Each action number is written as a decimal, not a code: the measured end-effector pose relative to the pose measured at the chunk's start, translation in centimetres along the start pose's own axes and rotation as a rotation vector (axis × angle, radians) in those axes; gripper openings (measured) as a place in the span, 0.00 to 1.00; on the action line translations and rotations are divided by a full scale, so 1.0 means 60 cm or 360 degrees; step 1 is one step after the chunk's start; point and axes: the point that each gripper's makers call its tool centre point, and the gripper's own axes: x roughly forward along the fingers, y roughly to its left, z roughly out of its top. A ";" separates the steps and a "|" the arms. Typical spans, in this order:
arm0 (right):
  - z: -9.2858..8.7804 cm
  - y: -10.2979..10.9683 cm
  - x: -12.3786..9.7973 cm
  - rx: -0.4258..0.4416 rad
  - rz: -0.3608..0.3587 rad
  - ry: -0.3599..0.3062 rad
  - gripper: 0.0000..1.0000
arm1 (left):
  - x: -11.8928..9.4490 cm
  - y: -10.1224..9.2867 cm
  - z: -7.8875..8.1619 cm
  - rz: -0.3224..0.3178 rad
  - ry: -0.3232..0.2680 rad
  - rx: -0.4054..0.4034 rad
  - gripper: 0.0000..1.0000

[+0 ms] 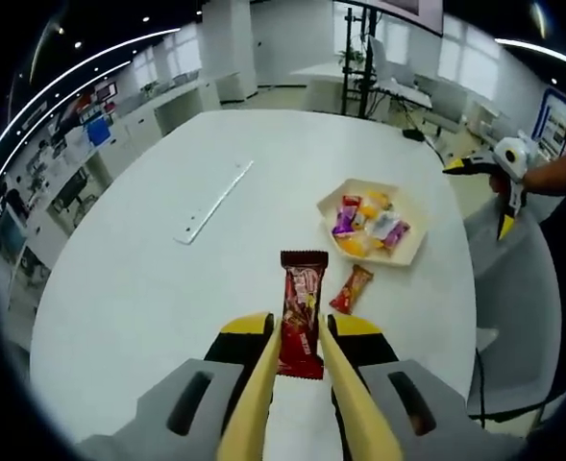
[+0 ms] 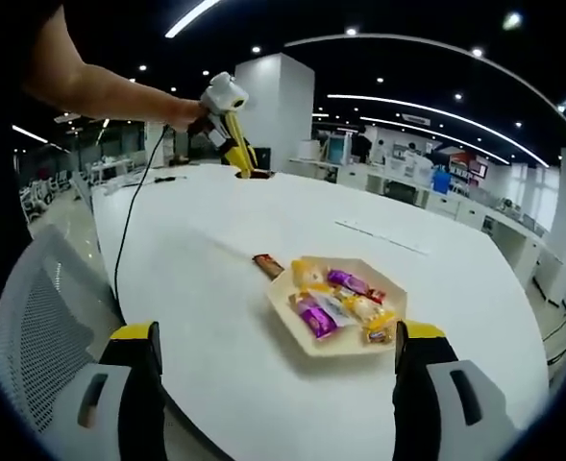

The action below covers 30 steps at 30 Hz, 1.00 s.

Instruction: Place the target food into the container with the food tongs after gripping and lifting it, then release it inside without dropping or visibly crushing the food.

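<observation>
Red-wrapped snack bar (image 1: 301,312), light and crinkly, sits clenched lengthwise between left tongs (image 1: 300,360); right tongs (image 2: 278,351) gape above the tray (image 2: 292,309).
</observation>
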 end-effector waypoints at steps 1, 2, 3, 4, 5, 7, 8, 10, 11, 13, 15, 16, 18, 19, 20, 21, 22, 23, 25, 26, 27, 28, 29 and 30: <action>-0.001 0.000 0.000 -0.0004 0.0000 0.0004 1.00 | 0.000 -0.001 0.000 0.0003 0.0003 0.0001 0.18; 0.000 -0.001 0.000 -0.0008 -0.0004 0.0001 1.00 | 0.001 -0.004 0.001 0.0003 0.0007 0.0001 0.18; 0.001 -0.001 -0.001 -0.0008 -0.0007 -0.0007 1.00 | 0.001 -0.005 0.002 0.0009 0.0003 0.0006 0.18; 0.001 -0.001 -0.001 -0.0002 -0.0008 -0.0008 1.00 | 0.001 -0.007 0.004 0.0013 0.0001 0.0000 0.18; 0.001 -0.002 -0.001 0.0002 -0.0009 -0.0007 1.00 | 0.001 -0.008 0.005 0.0009 0.0001 -0.0004 0.18; 0.002 -0.003 -0.002 0.0000 -0.0012 -0.0015 1.00 | 0.003 -0.012 0.007 0.0010 0.0006 0.0007 0.19; 0.002 -0.002 -0.002 0.0002 -0.0012 -0.0015 1.00 | 0.004 -0.015 0.010 0.0008 0.0003 0.0009 0.19; 0.001 -0.002 -0.002 -0.0003 -0.0010 -0.0009 1.00 | 0.005 -0.020 0.018 0.0011 -0.0014 0.0005 0.19; 0.001 0.000 -0.001 -0.0006 -0.0005 -0.0009 1.00 | 0.007 -0.026 0.023 0.0004 -0.0018 0.0009 0.19; -0.001 0.001 0.000 -0.0009 0.0003 0.0000 1.00 | 0.013 -0.030 0.029 0.0006 -0.0023 0.0011 0.19; -0.001 0.003 0.000 -0.0015 0.0008 0.0000 0.99 | 0.018 -0.042 0.043 -0.0030 -0.0082 -0.0022 0.19; -0.001 0.003 0.000 -0.0018 0.0008 0.0002 0.99 | 0.018 -0.043 0.043 -0.0027 -0.0074 -0.0011 0.19; -0.002 0.002 0.000 -0.0013 0.0005 0.0004 0.99 | 0.025 -0.050 0.045 -0.0027 -0.0068 0.0012 0.19; -0.002 0.001 0.000 -0.0011 0.0003 0.0004 0.99 | 0.027 -0.055 0.048 -0.0041 -0.0073 0.0013 0.19; -0.002 0.001 0.000 -0.0011 0.0001 0.0002 0.99 | 0.029 -0.059 0.049 -0.0047 -0.0071 0.0013 0.19; -0.001 0.001 -0.001 -0.0015 -0.0001 0.0001 0.99 | 0.031 -0.064 0.051 -0.0055 -0.0064 0.0011 0.19; -0.001 0.001 -0.001 -0.0016 0.0000 0.0002 0.99 | 0.034 -0.067 0.052 -0.0053 -0.0063 0.0020 0.19; -0.001 0.002 -0.001 -0.0018 0.0002 0.0006 0.99 | 0.037 -0.069 0.056 -0.0042 -0.0067 0.0029 0.19; -0.002 0.002 0.000 -0.0022 0.0002 0.0009 0.99 | 0.046 -0.073 0.062 -0.0055 -0.0070 0.0037 0.18; -0.002 0.002 0.000 -0.0022 0.0001 0.0010 0.99 | 0.051 -0.074 0.067 -0.0055 -0.0071 0.0049 0.18; -0.002 0.002 0.000 -0.0022 0.0001 0.0009 0.99 | 0.054 -0.076 0.069 -0.0052 -0.0069 0.0055 0.18; -0.002 0.002 0.000 -0.0022 0.0000 0.0007 0.99 | 0.058 -0.081 0.072 -0.0053 -0.0066 0.0064 0.18; -0.002 0.002 0.000 -0.0026 0.0000 0.0010 0.98 | 0.061 -0.085 0.075 -0.0051 -0.0062 0.0081 0.18; -0.002 0.002 0.000 -0.0030 0.0002 0.0012 0.98 | 0.065 -0.086 0.079 -0.0049 -0.0069 0.0084 0.18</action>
